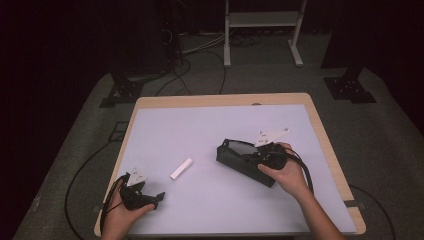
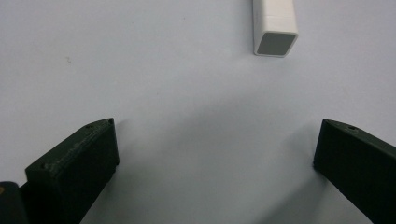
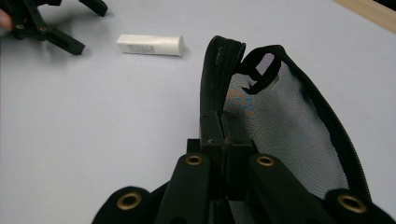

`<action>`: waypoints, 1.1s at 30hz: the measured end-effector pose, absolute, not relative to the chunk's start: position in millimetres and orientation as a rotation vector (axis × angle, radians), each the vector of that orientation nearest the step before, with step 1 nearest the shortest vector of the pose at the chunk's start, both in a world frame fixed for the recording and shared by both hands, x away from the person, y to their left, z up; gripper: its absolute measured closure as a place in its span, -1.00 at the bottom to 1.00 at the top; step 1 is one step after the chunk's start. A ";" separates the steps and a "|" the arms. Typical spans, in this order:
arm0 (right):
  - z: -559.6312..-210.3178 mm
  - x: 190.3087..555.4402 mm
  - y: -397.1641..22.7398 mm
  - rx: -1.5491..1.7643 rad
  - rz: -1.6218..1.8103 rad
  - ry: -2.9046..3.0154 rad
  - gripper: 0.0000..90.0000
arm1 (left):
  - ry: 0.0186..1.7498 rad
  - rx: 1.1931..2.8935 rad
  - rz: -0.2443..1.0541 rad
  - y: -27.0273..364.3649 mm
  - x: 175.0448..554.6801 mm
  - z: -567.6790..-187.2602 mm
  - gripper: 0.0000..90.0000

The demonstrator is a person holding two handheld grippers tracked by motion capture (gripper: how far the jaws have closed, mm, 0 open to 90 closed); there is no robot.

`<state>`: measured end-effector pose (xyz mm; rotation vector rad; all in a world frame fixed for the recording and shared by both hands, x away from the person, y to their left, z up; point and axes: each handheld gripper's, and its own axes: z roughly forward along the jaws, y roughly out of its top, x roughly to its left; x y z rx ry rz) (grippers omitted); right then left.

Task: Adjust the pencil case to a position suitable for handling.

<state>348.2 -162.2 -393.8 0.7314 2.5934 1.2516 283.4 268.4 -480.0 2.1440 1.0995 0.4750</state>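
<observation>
A small white rectangular tube (image 1: 181, 169) lies on the white table mat, left of centre. In the left gripper view its square end (image 2: 275, 28) faces me beyond the jaws. My left gripper (image 1: 159, 196) rests at the front left, open, with nothing between its jaws (image 2: 215, 154). A black zip pouch (image 1: 245, 161) with a mesh side stands open right of centre. My right gripper (image 3: 223, 130) is shut on the pouch's zipper edge (image 3: 219, 79), holding its mouth up. The white tube (image 3: 150, 45) and the left gripper (image 3: 56, 28) also appear in the right gripper view.
The mat (image 1: 210, 125) covers a wooden table (image 1: 220, 100). Cables (image 1: 80, 175) run along the floor at the left. A white metal stand (image 1: 262, 30) and black tripod feet (image 1: 350, 85) sit beyond the table's far edge.
</observation>
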 end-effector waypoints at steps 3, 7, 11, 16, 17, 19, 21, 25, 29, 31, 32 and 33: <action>-393.4 343.1 -159.3 0.710 1.271 2.611 0.96 | 1.099 2.144 0.475 268.4 283.4 -480.0 -1.00; -393.5 338.4 -155.6 0.683 1.271 2.625 0.96 | 1.099 2.144 0.476 268.3 283.4 -480.0 -1.00; -394.9 333.9 -150.2 0.659 1.275 2.645 0.96 | 1.099 2.144 0.476 268.3 283.3 -480.0 -1.00; -397.8 330.2 -144.1 0.633 1.277 2.671 0.96 | 1.099 2.145 0.476 268.4 283.4 -480.0 -1.00; -398.6 329.8 -143.1 0.626 1.278 2.674 0.96 | 1.099 2.145 0.476 268.4 283.4 -480.0 -1.00; -399.5 329.2 -141.9 0.621 1.274 2.681 0.96 | 1.099 2.145 0.476 268.4 283.4 -480.0 -1.00; -402.2 327.1 -138.1 0.608 1.263 2.699 0.96 | 1.099 2.145 0.476 268.4 283.3 -480.0 -1.00; -403.8 324.4 -135.2 0.595 1.264 2.715 0.96 | 1.099 2.145 0.476 268.4 283.3 -480.0 -1.00; -406.9 321.0 -132.9 0.591 1.260 2.734 0.96 | 1.097 2.148 0.477 268.6 283.4 -479.9 -1.00; -408.4 319.2 -131.6 0.583 1.258 2.742 0.96 | 1.097 2.148 0.477 268.6 283.4 -479.9 -1.00; -408.9 318.0 -130.8 0.579 1.254 2.747 0.96 | 1.097 2.148 0.477 268.6 283.4 -479.9 -1.00; -409.3 316.9 -130.0 0.577 1.251 2.755 0.96 | 1.097 2.148 0.476 268.6 283.4 -479.9 -1.00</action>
